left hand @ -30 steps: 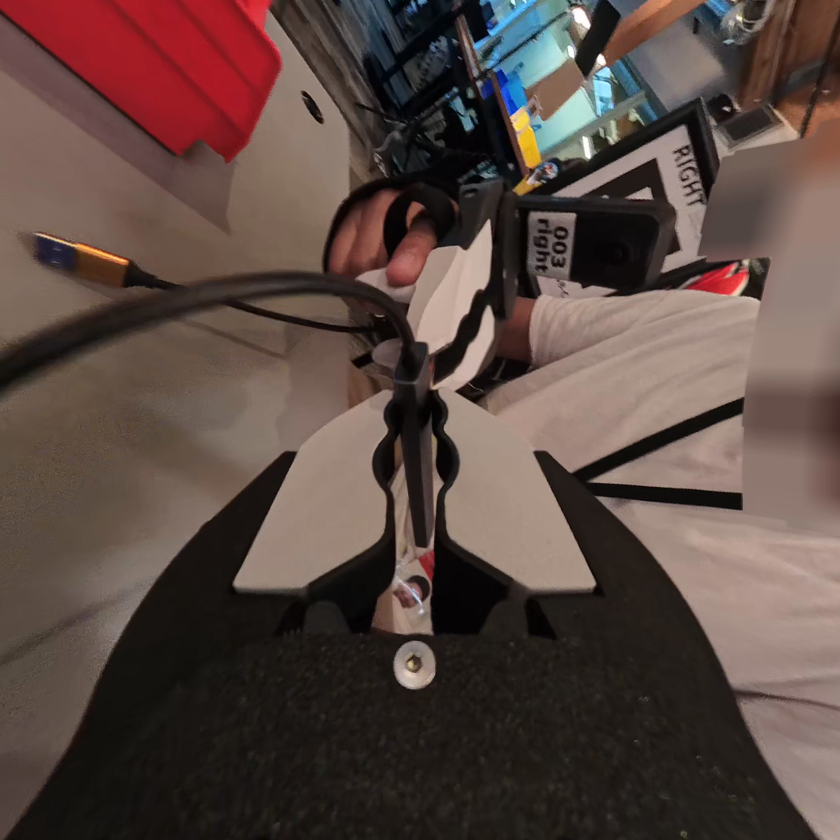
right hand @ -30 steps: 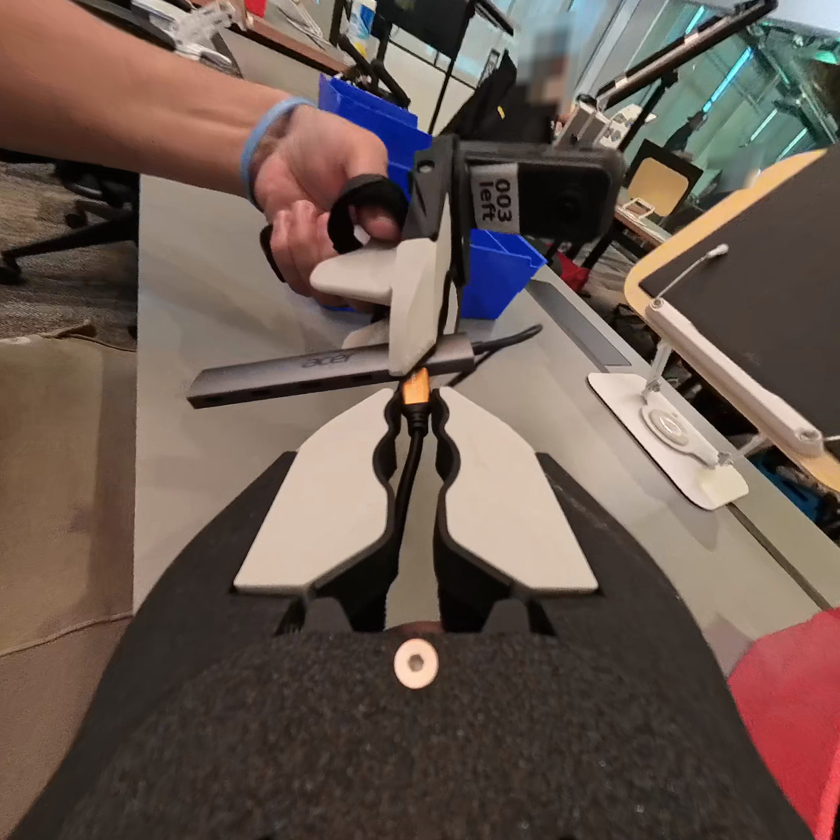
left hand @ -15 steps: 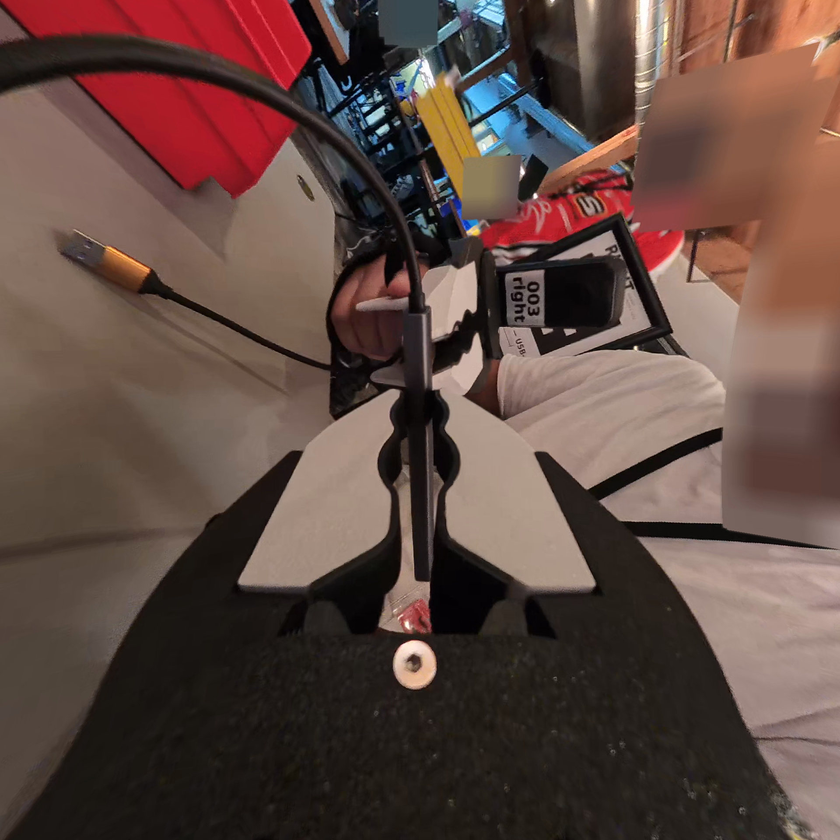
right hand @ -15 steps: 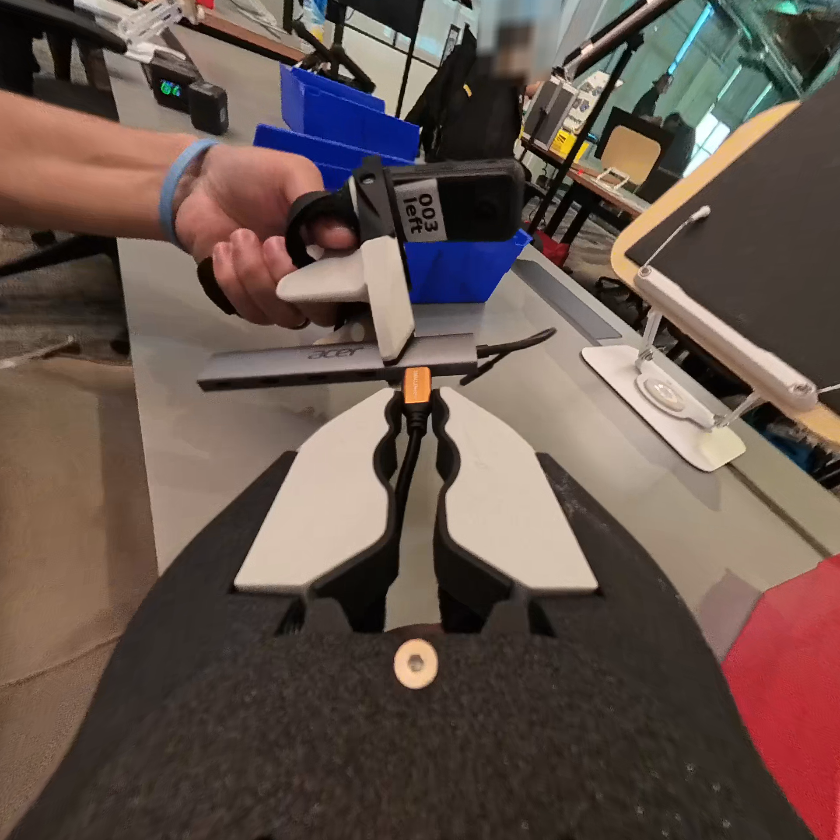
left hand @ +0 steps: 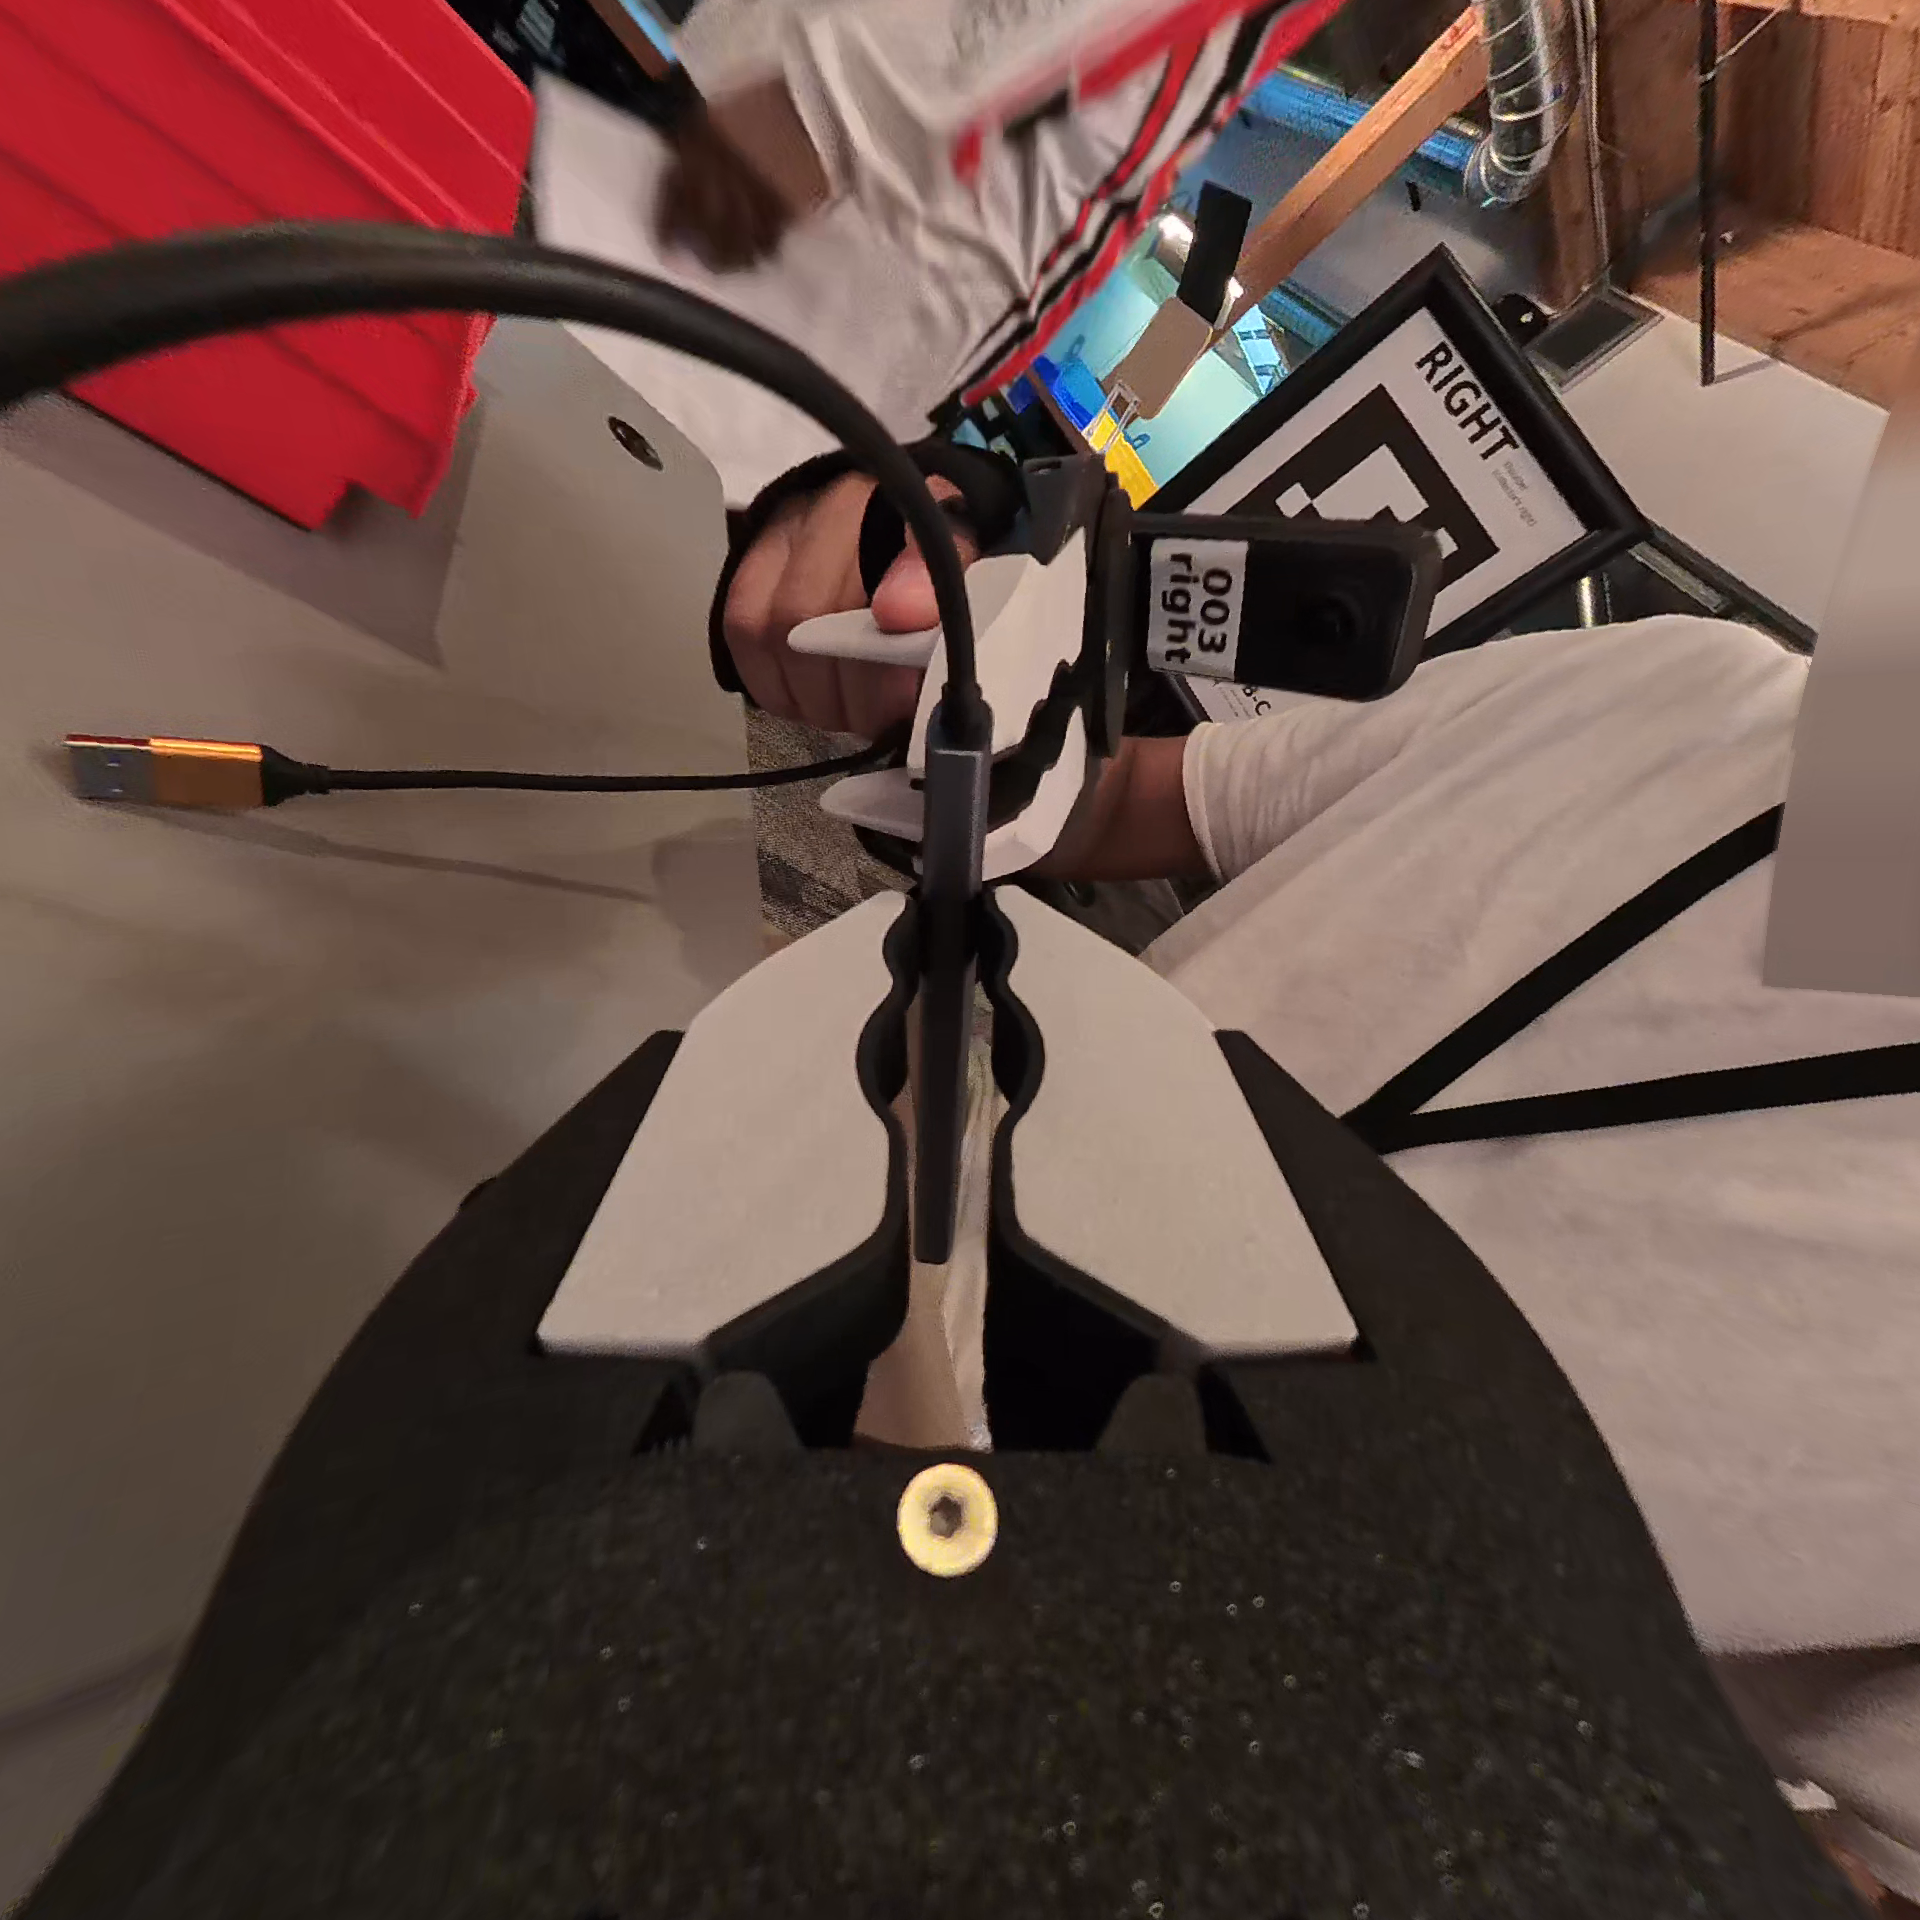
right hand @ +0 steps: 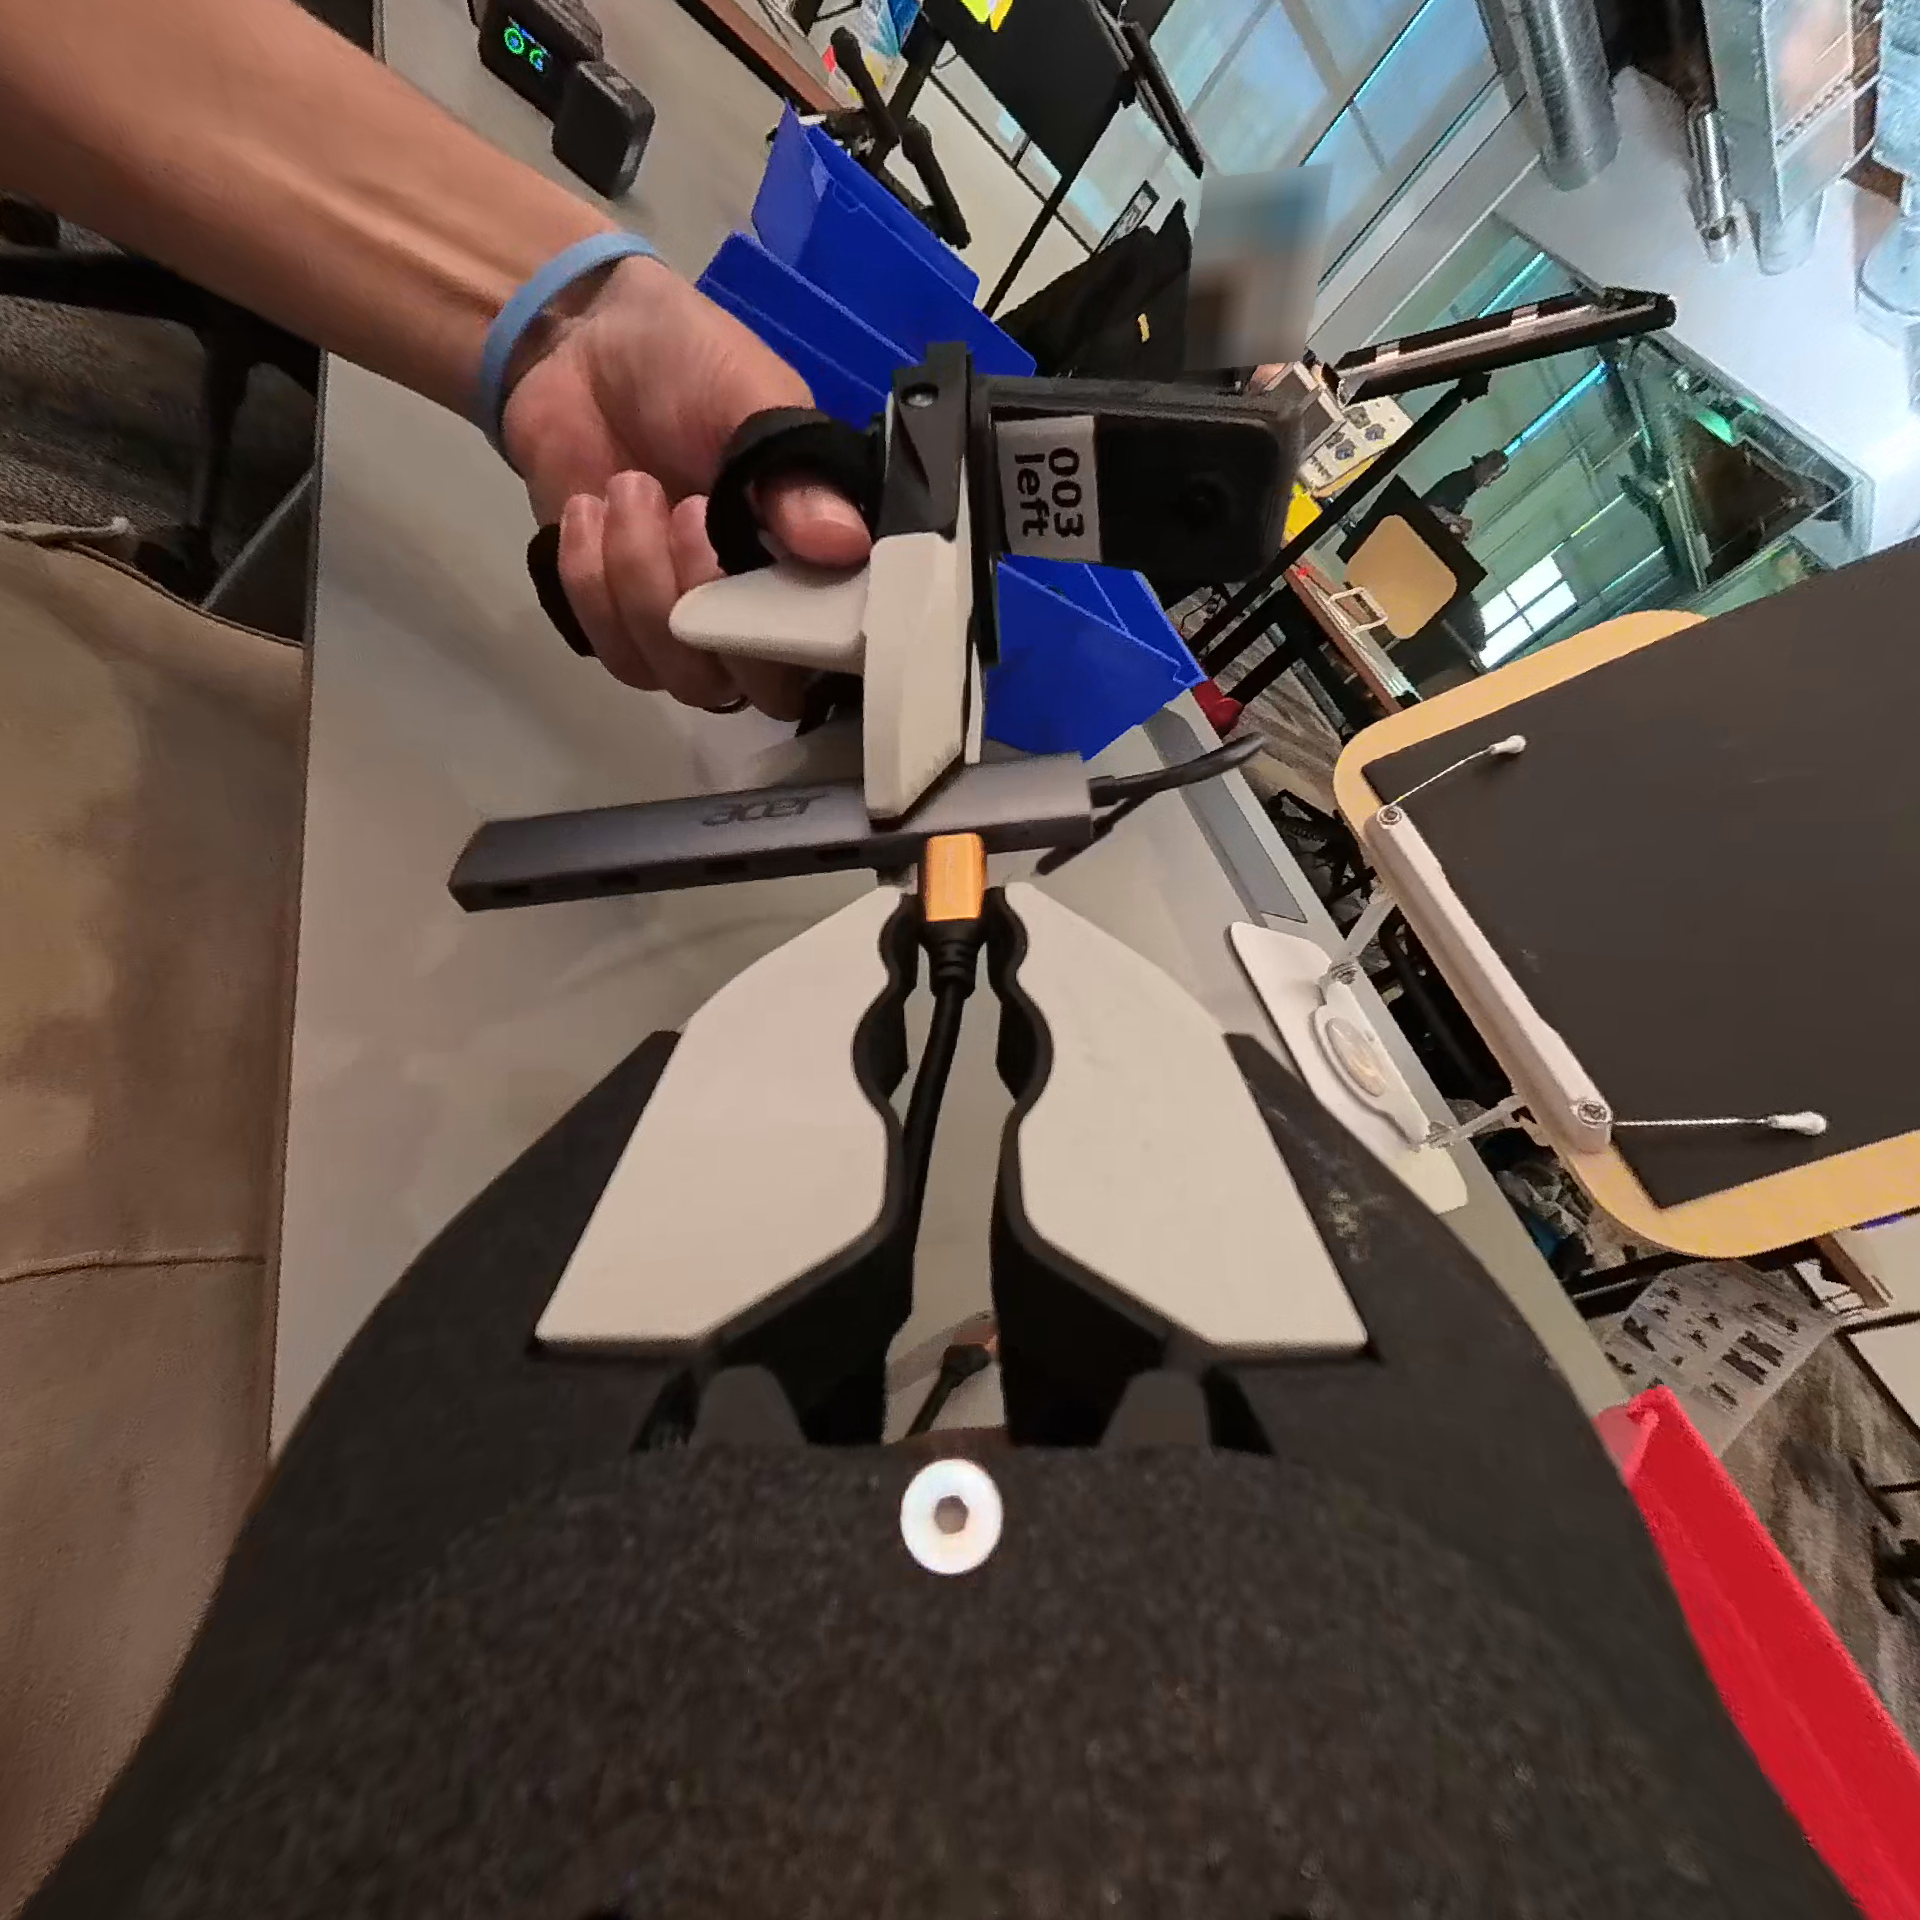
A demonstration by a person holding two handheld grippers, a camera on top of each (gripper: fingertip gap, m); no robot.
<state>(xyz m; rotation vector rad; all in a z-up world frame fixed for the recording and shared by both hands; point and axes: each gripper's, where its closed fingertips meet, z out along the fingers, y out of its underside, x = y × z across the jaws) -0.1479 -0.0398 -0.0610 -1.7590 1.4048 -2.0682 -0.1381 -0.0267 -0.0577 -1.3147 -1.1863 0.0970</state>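
The left gripper [left hand: 948, 914] was clamped on a thin grey hub [right hand: 769, 842], and the hub was the middle of everything. In the right wrist view the hub lay level in the air above the grey table [right hand: 416, 727], with the left gripper [right hand: 914, 769] pinching it from above near its right end. A thick black cord [left hand: 623, 301] came out of that end of the hub and curved up and away to the left. The right gripper [right hand: 951, 925] was squeezed on an orange plug [right hand: 953, 878], and the plug's front end met the hub's near side, just under the left gripper. A thin black wire [right hand: 935, 1060] ran back from the plug between the right gripper's fingers [right hand: 748, 1143]. In the left wrist view, another orange plug [left hand: 171, 774] lay on the table [left hand: 312, 1039] well to the left of the hub, with its thin wire [left hand: 582, 779] leading toward the right gripper [left hand: 997, 769]. A red bin [left hand: 239, 260] sat on the table far above and left of the hub. Blue bins [right hand: 862, 281] stood behind the hub. A black board [right hand: 1683, 883] with a tan edge leaned off to the right of it.
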